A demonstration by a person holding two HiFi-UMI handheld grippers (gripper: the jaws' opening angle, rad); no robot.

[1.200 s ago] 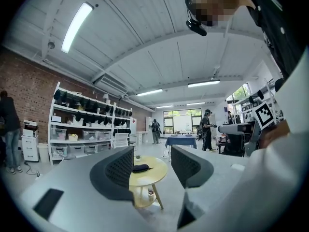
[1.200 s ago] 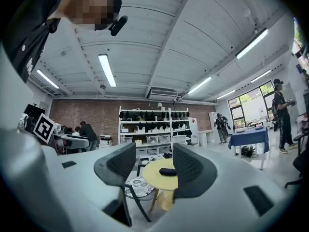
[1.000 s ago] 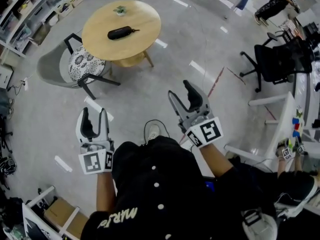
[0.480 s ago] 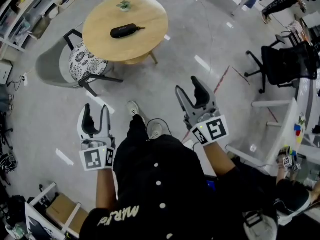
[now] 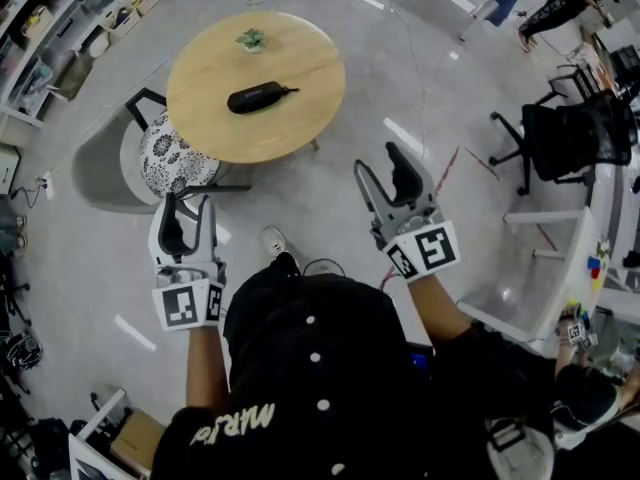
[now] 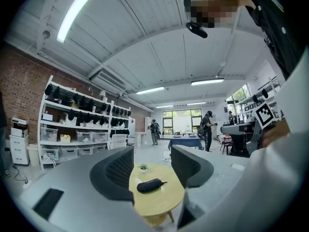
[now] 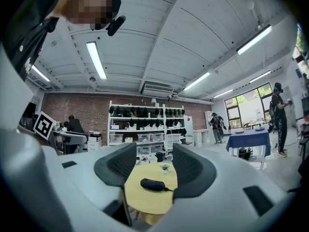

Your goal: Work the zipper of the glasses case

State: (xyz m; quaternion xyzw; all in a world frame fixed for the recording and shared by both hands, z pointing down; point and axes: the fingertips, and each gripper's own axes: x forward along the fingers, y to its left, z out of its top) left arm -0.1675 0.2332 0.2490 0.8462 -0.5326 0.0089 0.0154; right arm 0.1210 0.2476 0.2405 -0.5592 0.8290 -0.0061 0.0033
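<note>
A grey chair point(image 5: 98, 168) with a patterned cushion point(image 5: 172, 150) stands at the left, tucked against the round wooden table point(image 5: 300, 63). Just in front of it the left gripper point(image 5: 186, 208) hangs over bare floor, its fingers point(image 6: 119, 170) spread apart with nothing between them. Its marker cube point(image 5: 188, 306) shows only a black-and-white square pattern, no words.

On the table lies the black glasses case point(image 5: 255, 97), closed, a thin pull trailing from its right end, with a small potted plant point(image 5: 250, 38) beyond it. The case is well apart from both grippers; each gripper view frames it far off through the gap between the fingers.

White lettering on the person's black shirt point(image 5: 240, 418) reads upside down and I cannot make it out fully.

The right gripper point(image 5: 380, 163) is likewise open and empty, its cube point(image 5: 425, 251) patterned too. A black office chair point(image 5: 575, 133) stands at far right.
</note>
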